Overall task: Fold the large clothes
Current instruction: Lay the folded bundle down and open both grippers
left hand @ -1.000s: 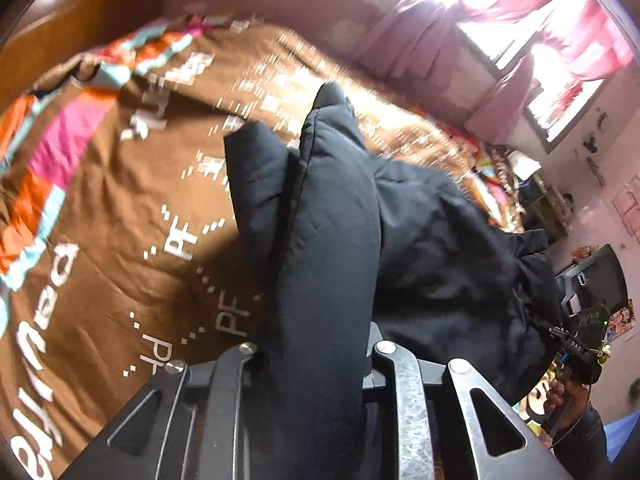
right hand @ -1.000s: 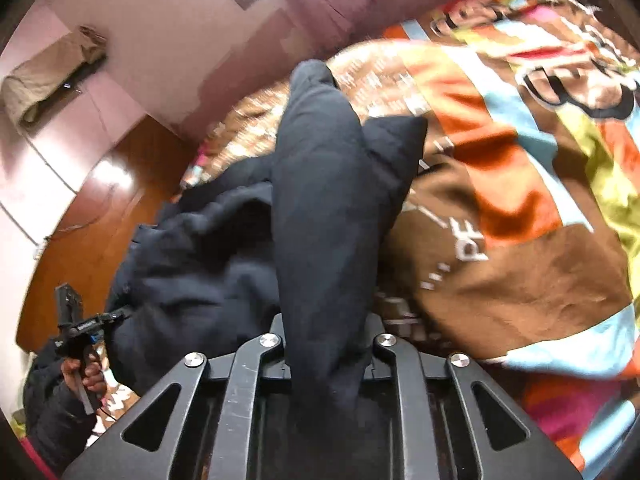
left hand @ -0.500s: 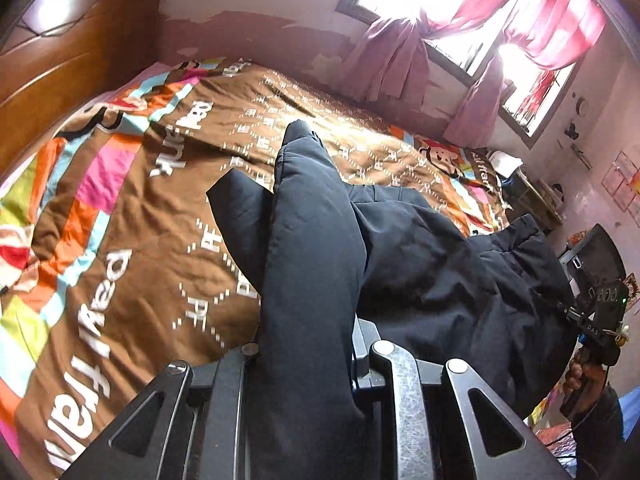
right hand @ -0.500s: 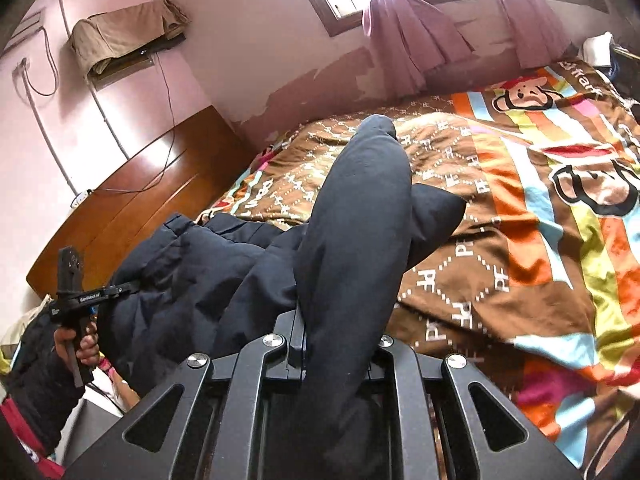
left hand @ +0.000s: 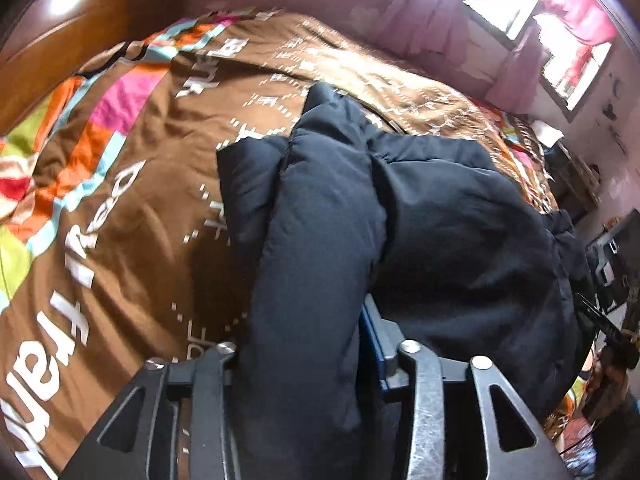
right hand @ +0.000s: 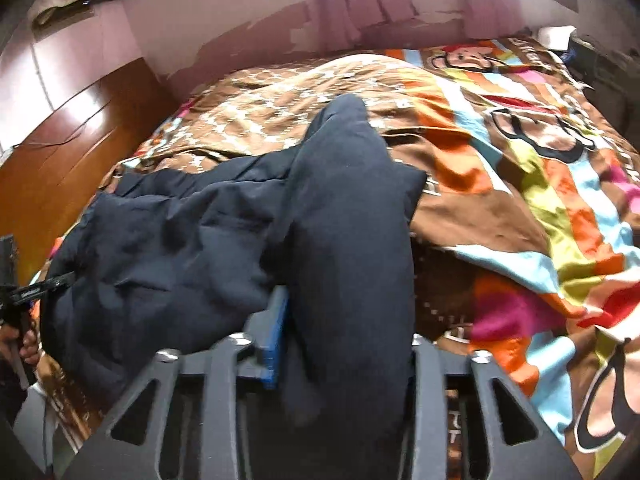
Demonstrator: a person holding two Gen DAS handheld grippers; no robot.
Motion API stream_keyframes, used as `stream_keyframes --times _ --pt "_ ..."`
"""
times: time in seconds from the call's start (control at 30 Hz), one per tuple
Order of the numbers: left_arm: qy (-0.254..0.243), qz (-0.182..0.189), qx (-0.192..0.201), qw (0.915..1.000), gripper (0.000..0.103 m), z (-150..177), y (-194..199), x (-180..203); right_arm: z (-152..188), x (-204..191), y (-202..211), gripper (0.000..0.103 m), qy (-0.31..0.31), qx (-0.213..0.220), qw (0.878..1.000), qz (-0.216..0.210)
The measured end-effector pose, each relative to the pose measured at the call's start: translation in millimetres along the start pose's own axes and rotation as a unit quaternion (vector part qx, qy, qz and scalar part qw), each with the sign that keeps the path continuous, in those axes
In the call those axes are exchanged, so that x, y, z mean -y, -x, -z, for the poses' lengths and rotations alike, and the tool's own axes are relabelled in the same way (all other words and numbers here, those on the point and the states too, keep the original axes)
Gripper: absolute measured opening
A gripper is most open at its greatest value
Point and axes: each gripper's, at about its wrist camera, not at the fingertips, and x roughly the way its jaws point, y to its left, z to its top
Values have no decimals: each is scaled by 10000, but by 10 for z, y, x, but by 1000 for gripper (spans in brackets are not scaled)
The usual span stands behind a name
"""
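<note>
A dark navy puffy jacket [left hand: 460, 220] lies spread on a brown and multicoloured bedspread [left hand: 140, 200]. A thick fold of it runs back between the jaws of my left gripper [left hand: 304, 340], which are opening; a blue pad [left hand: 374, 344] now shows beside the cloth. In the right wrist view the jacket [right hand: 180, 240] stretches to the left over the bedspread [right hand: 520, 200]. Another fold lies between the opening jaws of my right gripper [right hand: 346, 336], with its blue pad [right hand: 276, 340] bared. The pads no longer squeeze either fold.
A wooden headboard [left hand: 80, 20] stands at the head of the bed, also in the right wrist view [right hand: 60, 140]. Pink curtains [left hand: 568, 28] hang at a bright window on the far wall. Cluttered furniture [left hand: 576, 176] stands beside the bed. A person's hand [right hand: 24, 340] shows at the left edge.
Both grippers dropped closer to the bed with the jacket folds. Both sets of jaws have spread apart, so the blue pads show beside the cloth that they pinched before.
</note>
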Motion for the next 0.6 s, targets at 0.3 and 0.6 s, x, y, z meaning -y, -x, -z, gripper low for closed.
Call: stream_keyframes --times 0.3,0.6 --pt "852 -118 563 9947 88 120 293 -87 64 -156 353 97 243 1000 9929 598" --pt "-144 -714 2156 9738 103 366 1111 493 186 -353 737 101 279 1383 9897 226"
